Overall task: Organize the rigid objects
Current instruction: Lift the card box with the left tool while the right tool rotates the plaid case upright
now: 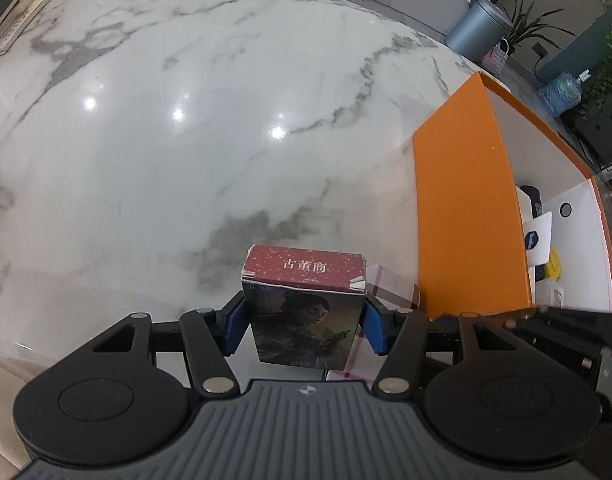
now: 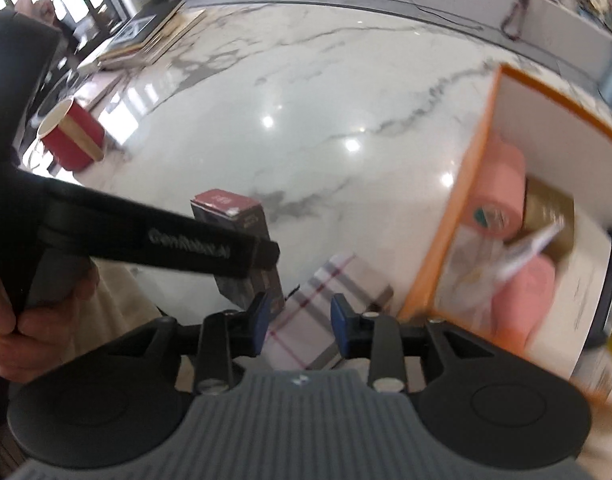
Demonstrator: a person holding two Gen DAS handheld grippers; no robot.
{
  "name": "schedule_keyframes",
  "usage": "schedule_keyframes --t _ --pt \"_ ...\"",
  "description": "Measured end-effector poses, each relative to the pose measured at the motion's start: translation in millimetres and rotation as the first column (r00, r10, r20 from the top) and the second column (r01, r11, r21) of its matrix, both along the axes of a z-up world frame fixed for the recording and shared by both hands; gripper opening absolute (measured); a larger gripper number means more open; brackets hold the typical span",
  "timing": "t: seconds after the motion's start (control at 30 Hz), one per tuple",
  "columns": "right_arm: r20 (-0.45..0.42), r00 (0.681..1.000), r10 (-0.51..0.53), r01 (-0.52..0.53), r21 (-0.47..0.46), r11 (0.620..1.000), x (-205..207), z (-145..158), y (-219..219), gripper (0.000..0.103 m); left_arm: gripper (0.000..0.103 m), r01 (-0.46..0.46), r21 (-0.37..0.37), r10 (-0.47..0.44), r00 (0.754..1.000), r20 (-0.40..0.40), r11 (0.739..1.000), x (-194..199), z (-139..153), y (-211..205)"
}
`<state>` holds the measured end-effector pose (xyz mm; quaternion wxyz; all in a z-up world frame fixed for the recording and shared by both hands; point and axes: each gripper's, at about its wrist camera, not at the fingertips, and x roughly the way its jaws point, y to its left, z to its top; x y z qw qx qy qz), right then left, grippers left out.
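So the left gripper (image 1: 304,322) has its blue pads clamped on both sides of a small card box (image 1: 306,300) with a dark picture on the front and a red top with white characters, standing upright on the table right in front of it. Just to the right of that gripper, partly behind the held box, a plaid box (image 1: 390,286) lies flat, and further right is the big orange storage box (image 1: 466,208), open, white inside, with a few small items in the bottom. The right gripper (image 2: 301,318) hovers over that plaid box (image 2: 326,312) with its jaws part-open, pads on either side but not pressing as far as I can tell; the shot is blurry. From its camera the orange box (image 2: 438,264) is just to its right, holding pink rolls (image 2: 498,196) and a gold one (image 2: 546,216). The surface is a glossy white marble table (image 1: 225,120) with grey veins and ceiling light reflections. Far ahead on the left are stacked books (image 2: 145,40) and a red paper cup (image 2: 71,140). Beyond the table edge there's a grey bin (image 1: 478,24), potted plants (image 1: 526,20) and a water jug (image 1: 562,90).
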<state>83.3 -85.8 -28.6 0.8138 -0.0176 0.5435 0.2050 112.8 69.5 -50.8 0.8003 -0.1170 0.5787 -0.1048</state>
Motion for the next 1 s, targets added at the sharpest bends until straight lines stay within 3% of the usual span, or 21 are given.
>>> schedule_keyframes --t 0.13,0.2,0.33,0.5,0.77,0.9,0.97,1.0 --pt "-0.048 0.991 -0.121 0.121 0.002 0.993 -5 -21 -15 0.044 0.066 0.014 -0.001 -0.014 0.999 0.028 1.0 -4 0 0" --pt "-0.095 0.976 -0.195 0.197 0.019 0.98 -2 -35 -24 0.045 0.066 0.015 -0.001 -0.014 0.999 0.046 1.0 -5 -1 -2" --pt "-0.173 0.945 -0.279 0.295 0.07 0.953 3 -54 -30 0.056 0.066 0.03 0.022 -0.031 0.997 0.064 0.999 -7 -3 -7" --pt "-0.195 0.939 -0.283 0.301 0.068 0.951 6 -66 -19 0.056 0.065 0.033 0.052 -0.033 0.999 -0.002 0.998 -4 -17 -8" --pt "-0.155 0.952 -0.265 0.276 0.06 0.959 14 -70 0 0.067 0.065 0.031 0.094 -0.026 0.998 -0.053 0.995 -1 -26 -9" --pt "-0.14 0.956 -0.257 0.267 0.054 0.962 15 -70 6 0.054 0.065 0.037 0.096 -0.032 0.998 -0.058 0.995 -1 -27 -11" --pt "-0.146 0.952 -0.269 0.281 0.067 0.958 15 -66 2 0.039 0.065 0.039 0.098 -0.033 0.997 -0.065 0.994 -2 -28 -11" --pt "-0.143 0.954 -0.264 0.276 0.072 0.959 15 -62 1 0.036 0.065 0.038 0.098 -0.031 0.997 -0.071 0.994 -2 -29 -10"
